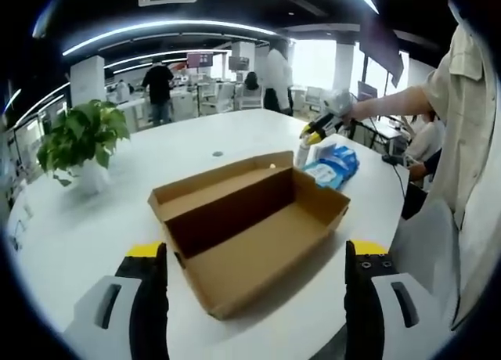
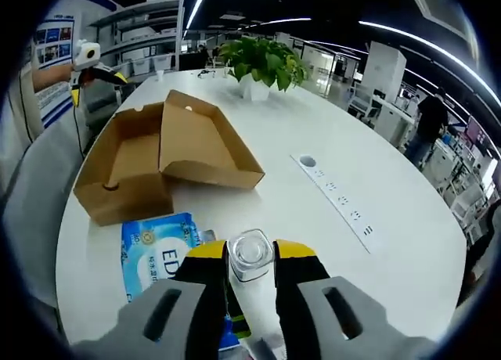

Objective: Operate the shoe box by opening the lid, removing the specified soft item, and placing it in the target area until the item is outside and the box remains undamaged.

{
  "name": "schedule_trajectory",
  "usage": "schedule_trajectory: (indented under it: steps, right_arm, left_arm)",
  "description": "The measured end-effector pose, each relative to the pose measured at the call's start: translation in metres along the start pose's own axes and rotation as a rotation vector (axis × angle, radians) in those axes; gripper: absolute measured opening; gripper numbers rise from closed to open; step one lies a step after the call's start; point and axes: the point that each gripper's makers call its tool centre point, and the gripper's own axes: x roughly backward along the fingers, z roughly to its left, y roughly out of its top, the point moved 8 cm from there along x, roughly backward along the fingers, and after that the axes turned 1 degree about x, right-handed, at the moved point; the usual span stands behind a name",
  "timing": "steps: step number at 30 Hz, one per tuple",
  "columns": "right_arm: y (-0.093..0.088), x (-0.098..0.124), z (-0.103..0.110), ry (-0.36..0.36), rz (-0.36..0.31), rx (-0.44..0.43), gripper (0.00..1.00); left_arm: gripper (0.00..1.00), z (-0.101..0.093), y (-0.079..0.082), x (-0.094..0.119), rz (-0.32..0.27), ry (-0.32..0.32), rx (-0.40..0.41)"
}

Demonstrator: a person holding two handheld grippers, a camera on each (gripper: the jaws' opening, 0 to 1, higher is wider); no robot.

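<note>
Your left gripper (image 1: 256,278) hangs above the near edge of the round white table (image 1: 94,219) with its two black, yellow-tipped jaws spread wide and nothing between them. They touch nothing. Just past them, at about 12 o'clock in the left gripper view, sits the brown cardboard shoe box (image 1: 262,239), lid thrown back and the tray bare inside as far as you can see.

Your right gripper (image 2: 250,262) has its jaws drawn in close around a small clear container with a round glassy top (image 2: 250,254). Both yellow tips press its sides, so you are gripping it, though what the container is stays hard to tell from this angle. In the left gripper view that same gripper shows at 1 o'clock, beyond the box, held out on a sleeved arm (image 1: 391,103).

The soft item, a flat blue-and-white plastic pack with printed lettering (image 2: 156,250), lies on the table outside the box. In the right gripper view it sits at 10 o'clock from your jaws, just beside the box's near corner. In the left gripper view it lies at 1 o'clock beyond the box's far right corner.

A green leafy plant in a white pot (image 2: 262,63) stands at the far side of the table, well apart from the box. A grey strip of sockets (image 2: 337,196) is set into the tabletop at 2 o'clock from your right jaws.
</note>
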Motion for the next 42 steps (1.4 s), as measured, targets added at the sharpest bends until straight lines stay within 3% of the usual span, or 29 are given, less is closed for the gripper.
schedule_trajectory:
  steps: [42]
  right_arm:
    - [0.009,0.001,-0.003,-0.002,0.038,0.017,0.19]
  left_arm:
    - [0.81,0.012,-0.018,0.001,0.032,0.066,0.041]
